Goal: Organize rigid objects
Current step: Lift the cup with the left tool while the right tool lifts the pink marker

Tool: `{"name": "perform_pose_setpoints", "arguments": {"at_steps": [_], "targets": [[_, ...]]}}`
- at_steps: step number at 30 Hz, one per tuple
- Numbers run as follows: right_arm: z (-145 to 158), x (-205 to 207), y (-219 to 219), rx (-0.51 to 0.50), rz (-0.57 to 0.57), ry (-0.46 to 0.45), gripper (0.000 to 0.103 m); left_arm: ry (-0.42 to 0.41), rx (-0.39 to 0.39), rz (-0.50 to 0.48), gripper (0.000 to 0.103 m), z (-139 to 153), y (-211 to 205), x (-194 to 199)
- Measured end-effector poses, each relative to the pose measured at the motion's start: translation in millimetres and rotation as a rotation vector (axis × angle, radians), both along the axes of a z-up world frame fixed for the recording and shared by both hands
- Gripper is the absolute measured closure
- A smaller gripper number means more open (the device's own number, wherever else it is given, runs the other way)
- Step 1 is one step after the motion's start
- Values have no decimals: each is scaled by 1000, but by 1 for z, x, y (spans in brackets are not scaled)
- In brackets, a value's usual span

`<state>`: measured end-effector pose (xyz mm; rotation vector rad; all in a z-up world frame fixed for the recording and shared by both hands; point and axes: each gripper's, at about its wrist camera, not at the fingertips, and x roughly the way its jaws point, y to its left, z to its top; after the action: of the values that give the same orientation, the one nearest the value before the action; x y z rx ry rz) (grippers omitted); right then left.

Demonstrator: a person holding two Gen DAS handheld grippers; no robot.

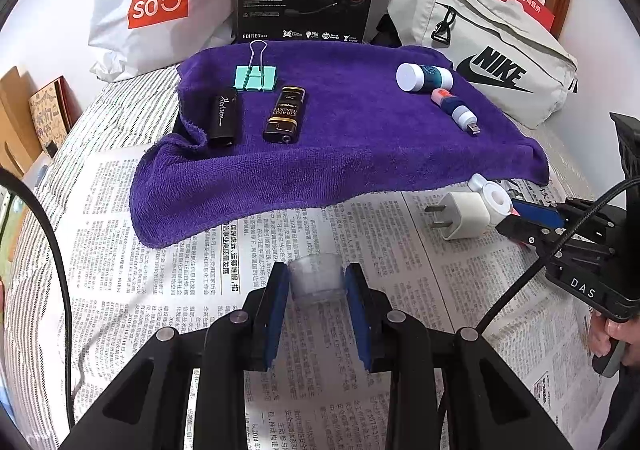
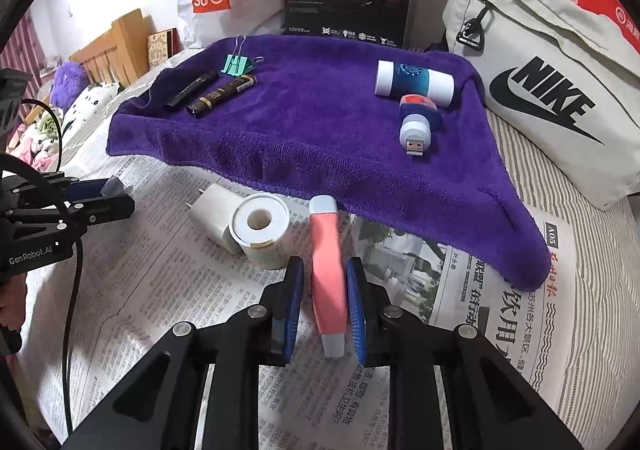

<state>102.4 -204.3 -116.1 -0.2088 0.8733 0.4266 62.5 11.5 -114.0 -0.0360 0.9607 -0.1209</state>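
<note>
From my left wrist, my left gripper reaches level and low over the newspaper, jaws clamped on a small clear cup. The purple towel has its near edge at twelve o'clock, with bare newsprint between. On it lie a binder clip, two dark lighters, a white-capped tube and a USB light. At two o'clock a white charger touches a tape roll.

From my right wrist, my right gripper points forward, jaws either side of a pink tube; whether both pads touch it I cannot tell. The roll and charger sit at eleven o'clock, the towel's edge just beyond.
</note>
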Motion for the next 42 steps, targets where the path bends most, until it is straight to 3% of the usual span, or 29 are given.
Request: {"name": "perform_pose_setpoints", "arguments": {"at_steps": [7,13,23,33,42], "targets": [[-1,-3,-3,32,-17,-26,81,-30,15,-2,75,-1,-1,-4],[3,-2,-10,73,-34,29,86,-16,21,-8,75,1,0,-5],[0,0,2,0,-10,-8,85,-9,56,-27,75,1,-4,-5],[15,-11,-26,79,-23,34,86,-24,-23,-34,75,16,13,-11],[38,-6,-30,106,-27,5,86,-41,-26,-46,75,34,20,-5]]}}
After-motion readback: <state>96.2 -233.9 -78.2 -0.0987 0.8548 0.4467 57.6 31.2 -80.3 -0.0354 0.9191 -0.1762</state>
